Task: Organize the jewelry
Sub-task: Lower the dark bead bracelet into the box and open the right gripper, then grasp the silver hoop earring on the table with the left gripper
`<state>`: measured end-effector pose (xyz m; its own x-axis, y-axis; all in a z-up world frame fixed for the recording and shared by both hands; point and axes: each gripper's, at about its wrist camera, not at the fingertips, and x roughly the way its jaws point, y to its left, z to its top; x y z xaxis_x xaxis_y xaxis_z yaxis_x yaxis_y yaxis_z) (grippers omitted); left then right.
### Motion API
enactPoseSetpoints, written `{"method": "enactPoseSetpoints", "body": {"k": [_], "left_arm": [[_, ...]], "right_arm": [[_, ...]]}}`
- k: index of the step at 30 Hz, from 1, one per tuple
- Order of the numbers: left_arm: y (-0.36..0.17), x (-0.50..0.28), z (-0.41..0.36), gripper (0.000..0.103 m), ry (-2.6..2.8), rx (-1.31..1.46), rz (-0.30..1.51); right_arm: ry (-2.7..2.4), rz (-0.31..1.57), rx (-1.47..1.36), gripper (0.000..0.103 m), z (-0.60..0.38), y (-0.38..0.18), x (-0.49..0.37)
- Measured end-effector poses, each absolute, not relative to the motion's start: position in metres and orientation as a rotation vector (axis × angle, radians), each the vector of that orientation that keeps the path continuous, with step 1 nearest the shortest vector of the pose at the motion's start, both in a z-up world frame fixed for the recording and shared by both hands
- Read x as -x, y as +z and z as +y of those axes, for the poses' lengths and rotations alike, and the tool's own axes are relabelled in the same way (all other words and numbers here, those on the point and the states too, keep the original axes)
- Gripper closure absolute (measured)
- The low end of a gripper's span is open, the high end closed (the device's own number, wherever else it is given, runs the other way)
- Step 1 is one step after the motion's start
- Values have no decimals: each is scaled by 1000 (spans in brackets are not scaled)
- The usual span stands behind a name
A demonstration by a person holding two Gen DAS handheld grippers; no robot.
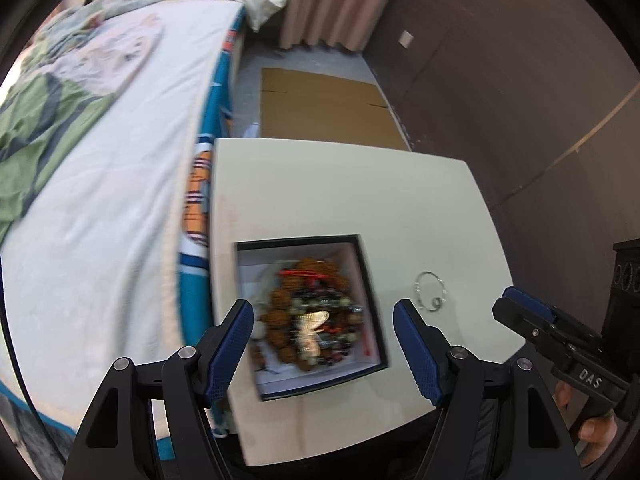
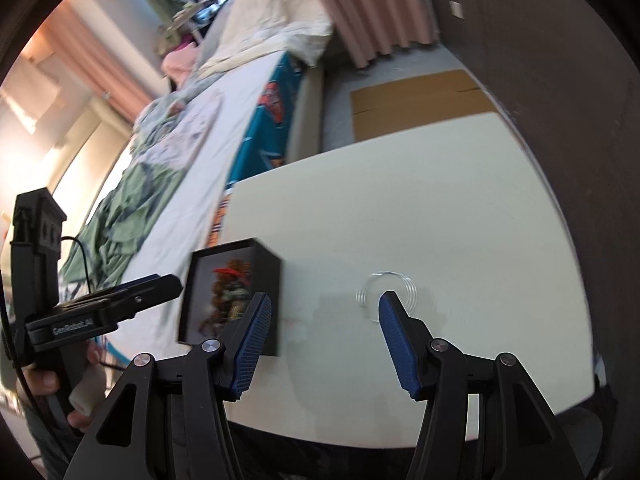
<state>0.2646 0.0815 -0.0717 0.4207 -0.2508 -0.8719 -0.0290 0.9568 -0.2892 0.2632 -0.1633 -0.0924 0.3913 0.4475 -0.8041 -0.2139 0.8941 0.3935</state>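
Your two handheld tools match: the left gripper (image 1: 324, 344) and the right gripper (image 2: 322, 336) each have black angular plastic linkage arms with round silver pivot screws and ridged dark-blue rubber finger pads (image 1: 230, 350). White lettering marks their black bodies, "DAS" on one side and "GenRobot.AI" on the other. A thin black cable (image 2: 82, 254) loops from the boxy black camera housing on your left tool.

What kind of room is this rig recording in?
Most likely a bedroom: a bed with rumpled bedding runs along one side, pink curtains hang behind, and a white bedside table holds a black jewelry box.
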Motion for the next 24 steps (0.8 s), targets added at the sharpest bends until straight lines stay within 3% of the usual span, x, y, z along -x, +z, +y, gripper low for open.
{"method": "enactPoseSetpoints", "body": {"k": [13,24], "left_arm": [[-83,-292,-9,30,-270,134,1170],[-126,-318,-63,56,-285,21,1288]], "right_arm": [[293,1096,-334,45,-247,-110,-256],[198,1106,-380,45,-290,-124,-246]]}}
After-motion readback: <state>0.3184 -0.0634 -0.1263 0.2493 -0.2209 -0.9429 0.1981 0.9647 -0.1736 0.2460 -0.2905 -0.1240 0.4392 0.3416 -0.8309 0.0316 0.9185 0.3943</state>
